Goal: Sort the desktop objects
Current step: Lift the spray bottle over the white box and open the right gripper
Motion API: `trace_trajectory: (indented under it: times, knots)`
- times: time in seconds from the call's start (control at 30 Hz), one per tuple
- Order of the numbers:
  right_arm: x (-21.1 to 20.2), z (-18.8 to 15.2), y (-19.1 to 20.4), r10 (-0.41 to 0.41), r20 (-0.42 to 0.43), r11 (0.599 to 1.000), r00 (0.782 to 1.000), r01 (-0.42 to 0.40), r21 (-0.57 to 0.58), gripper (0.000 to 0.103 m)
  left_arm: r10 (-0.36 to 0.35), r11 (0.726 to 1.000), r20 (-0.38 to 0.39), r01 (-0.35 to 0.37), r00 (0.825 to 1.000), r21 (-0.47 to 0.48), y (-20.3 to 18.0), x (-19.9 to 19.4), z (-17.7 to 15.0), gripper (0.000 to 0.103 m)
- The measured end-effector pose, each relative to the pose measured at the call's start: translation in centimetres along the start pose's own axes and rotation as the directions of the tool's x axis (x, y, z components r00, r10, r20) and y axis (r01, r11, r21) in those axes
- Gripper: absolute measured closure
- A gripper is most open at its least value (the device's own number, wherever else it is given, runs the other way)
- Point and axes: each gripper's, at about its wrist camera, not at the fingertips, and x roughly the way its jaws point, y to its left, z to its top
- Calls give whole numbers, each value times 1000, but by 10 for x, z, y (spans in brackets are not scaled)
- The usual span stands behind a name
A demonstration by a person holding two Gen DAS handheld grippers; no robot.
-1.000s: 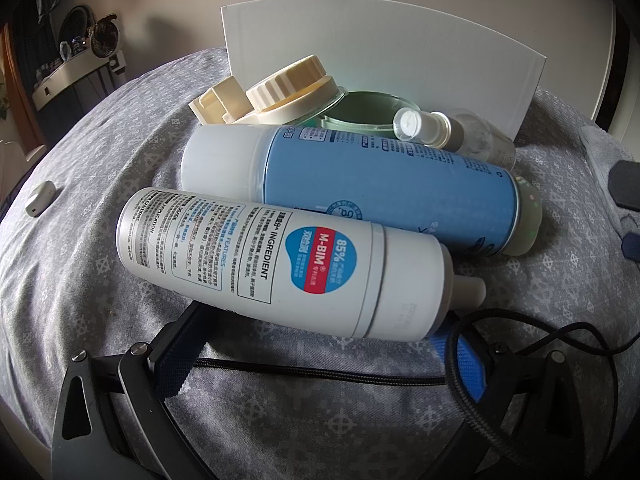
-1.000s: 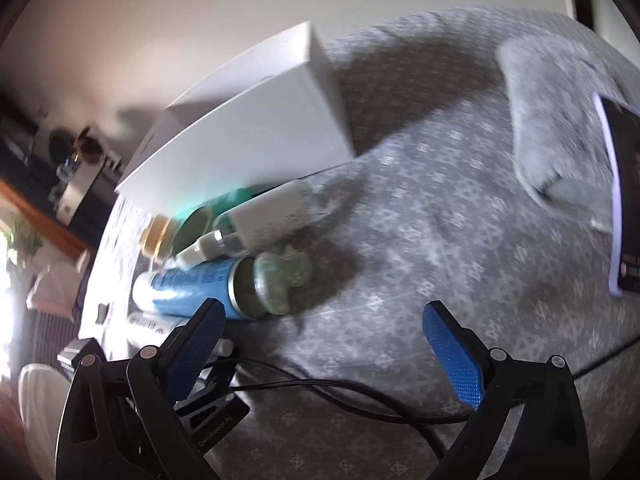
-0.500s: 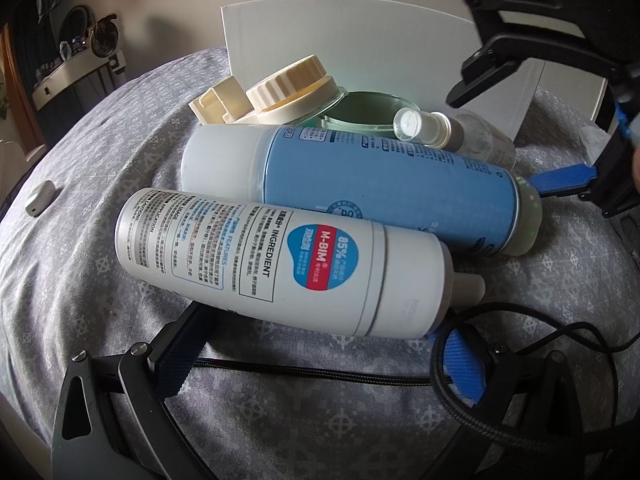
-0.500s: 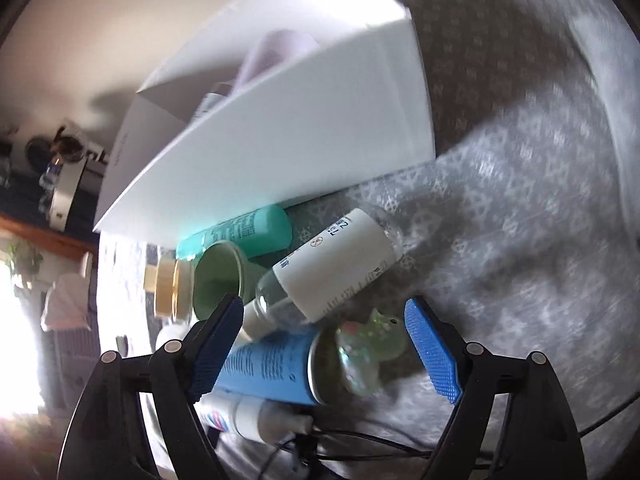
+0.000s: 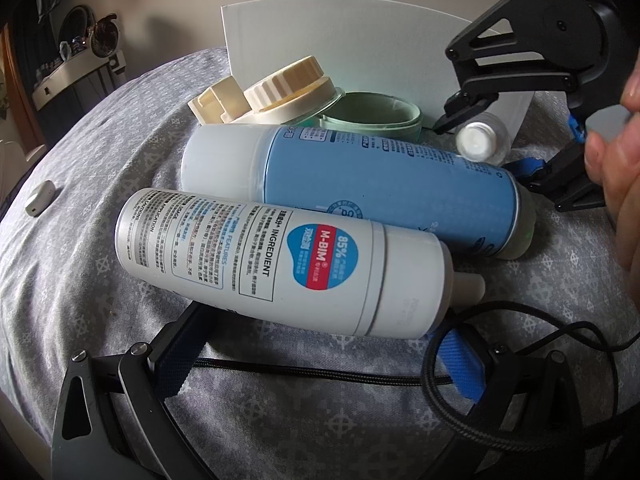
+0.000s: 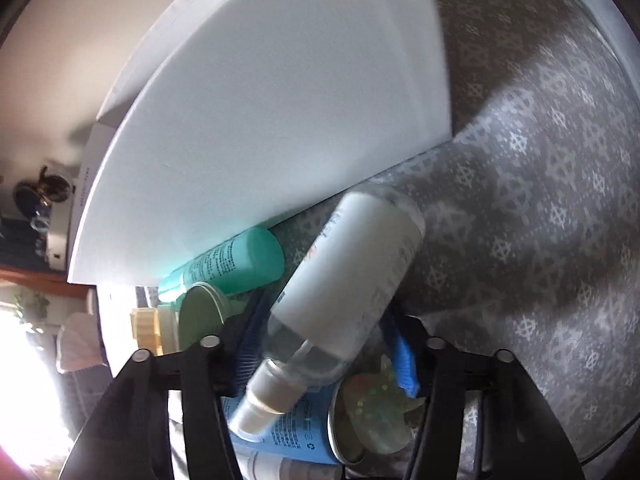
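Observation:
A clear spray bottle with a white label [image 6: 344, 272] lies tilted beside the white box [image 6: 280, 120], and my right gripper [image 6: 326, 344] is closing its blue pads [image 6: 404, 360] on the bottle's neck end, both pads touching it. From the left wrist view the bottle's white cap [image 5: 476, 145] points at the camera between the right gripper's [image 5: 490, 150] black fingers. My left gripper [image 5: 320, 360] stands open just short of a white M-BIM bottle [image 5: 280, 256] lying on the cloth. Behind that lies a blue can [image 5: 380, 180].
A cream-lidded jar [image 5: 288, 88], a pale green cup [image 5: 372, 114] and a teal tube [image 6: 236, 260] crowd against the box. A black braided cable [image 5: 440, 380] loops near the left fingers. A small white item [image 5: 39, 198] lies at the far left. A hand [image 5: 616, 168] holds the right gripper.
The right gripper came down from the right onto the spray bottle and narrowed its jaws around it; the bottle tipped so its cap faces the left camera. The left gripper stayed still.

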Motion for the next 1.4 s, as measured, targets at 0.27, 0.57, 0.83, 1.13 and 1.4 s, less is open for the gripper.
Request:
trace_trajectory:
  times: [0.27,0.57,0.83,1.13,1.4]
  knots:
    - [-31,-23,-26,67,83,997,994,-70,28,63,0,1000,0,0,1000,0,0,0,0,0]
    - [-68,-47,-61,80,159,995,984,-88,46,64,0,1000,0,0,1000,0,0,0,0,0]
    - [-114,-28,-79,71,245,993,967,-93,78,65,0,1000,0,0,1000,0,0,0,0,0]
    - [-179,3,-44,99,424,993,900,-115,12,65,-1,1000,0,1,1000,0,-1,-1,0,0]
    - [-163,51,23,158,407,987,900,-141,-70,65,0,1000,0,0,1000,1,-1,-1,0,0]
